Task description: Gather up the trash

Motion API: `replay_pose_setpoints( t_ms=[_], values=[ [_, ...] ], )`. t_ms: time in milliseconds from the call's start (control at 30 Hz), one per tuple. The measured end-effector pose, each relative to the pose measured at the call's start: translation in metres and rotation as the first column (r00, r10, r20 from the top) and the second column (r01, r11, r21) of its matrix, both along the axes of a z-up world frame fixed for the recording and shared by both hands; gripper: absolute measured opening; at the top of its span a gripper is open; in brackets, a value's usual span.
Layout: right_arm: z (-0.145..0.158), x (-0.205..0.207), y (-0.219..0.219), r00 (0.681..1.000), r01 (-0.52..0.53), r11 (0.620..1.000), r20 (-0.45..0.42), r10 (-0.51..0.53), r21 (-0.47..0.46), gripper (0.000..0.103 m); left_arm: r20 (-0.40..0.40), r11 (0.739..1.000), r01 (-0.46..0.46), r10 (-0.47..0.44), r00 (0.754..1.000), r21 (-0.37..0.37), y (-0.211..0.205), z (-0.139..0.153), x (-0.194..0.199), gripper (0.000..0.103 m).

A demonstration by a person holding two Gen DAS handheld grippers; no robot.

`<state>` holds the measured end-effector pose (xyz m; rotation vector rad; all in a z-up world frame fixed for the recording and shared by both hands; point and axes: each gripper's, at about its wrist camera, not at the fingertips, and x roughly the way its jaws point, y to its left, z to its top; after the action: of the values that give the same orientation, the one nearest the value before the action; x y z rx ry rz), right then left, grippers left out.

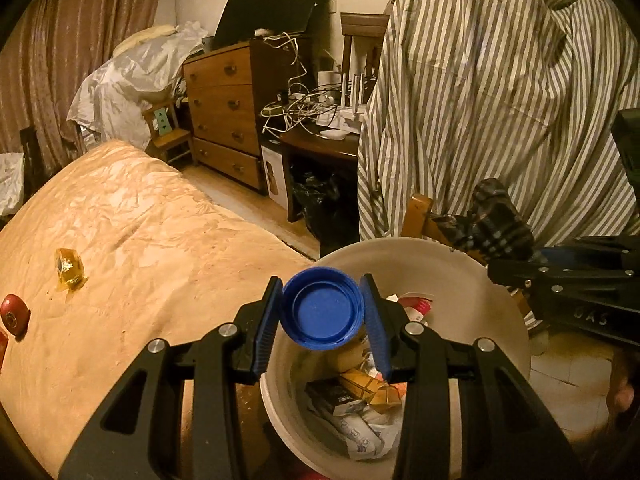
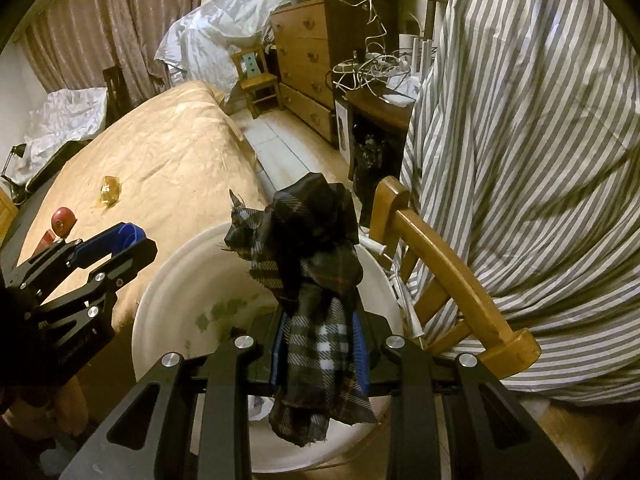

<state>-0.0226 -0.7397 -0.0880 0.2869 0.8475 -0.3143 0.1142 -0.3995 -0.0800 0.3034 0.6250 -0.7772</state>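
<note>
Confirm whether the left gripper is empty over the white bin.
No, the left gripper pinches a blue bottle cap between its pads above the white bin.

a: what's lying on the tan bedspread point(image 1: 152, 240)?
b: a red apple point(image 1: 14, 314) is sitting near its edge.
a: and behind it?
b: pinkish curtains point(image 1: 60, 60) are hanging by a wooden dresser point(image 1: 224, 116), and white cables point(image 1: 304, 108) are tangling on a dark desk point(image 1: 328, 146) beside it. a small wooden chair point(image 2: 256, 76) is standing on the floor, and a striped cloth point(image 2: 540, 140) is draping over a larger chair point(image 2: 440, 268).
</note>
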Motion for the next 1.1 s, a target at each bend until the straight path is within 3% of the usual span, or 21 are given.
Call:
replay_pose_setpoints(
  t_ms=[567,600,633,667,700,733,1100],
  values=[
    [-0.004,0.001,0.002,1.000,0.002,1.000,0.005,-0.002,0.009,0.028,-0.003,1.000,-0.007,0.007,1.000,0.004,-0.003,-0.005,0.003,0.039],
    [-0.004,0.001,0.002,1.000,0.001,1.000,0.004,-0.001,0.008,0.029,-0.006,1.000,-0.006,0.006,1.000,0.007,-0.003,-0.006,0.004,0.043],
    [-0.006,0.003,0.003,1.000,-0.006,1.000,0.005,0.006,0.017,0.034,-0.009,1.000,-0.005,0.005,1.000,0.009,-0.002,-0.007,0.005,0.057],
    [-0.005,0.001,0.003,1.000,-0.005,1.000,0.007,0.004,0.021,0.046,-0.005,1.000,-0.013,0.013,1.000,0.012,-0.001,-0.008,0.005,0.065],
    [-0.006,0.001,0.004,1.000,0.000,1.000,0.011,0.000,0.021,0.052,0.004,1.000,-0.024,0.024,1.000,0.012,0.001,-0.009,0.006,0.074],
    [-0.006,0.001,0.004,1.000,0.011,1.000,0.019,-0.011,0.017,0.057,0.007,1.000,-0.028,0.028,1.000,0.013,0.002,-0.009,0.006,0.074],
    [-0.003,-0.015,0.013,0.998,0.016,1.000,0.063,-0.018,0.025,0.058,0.000,0.999,-0.040,0.040,0.999,0.010,0.017,-0.003,0.007,0.074]
  ],
)
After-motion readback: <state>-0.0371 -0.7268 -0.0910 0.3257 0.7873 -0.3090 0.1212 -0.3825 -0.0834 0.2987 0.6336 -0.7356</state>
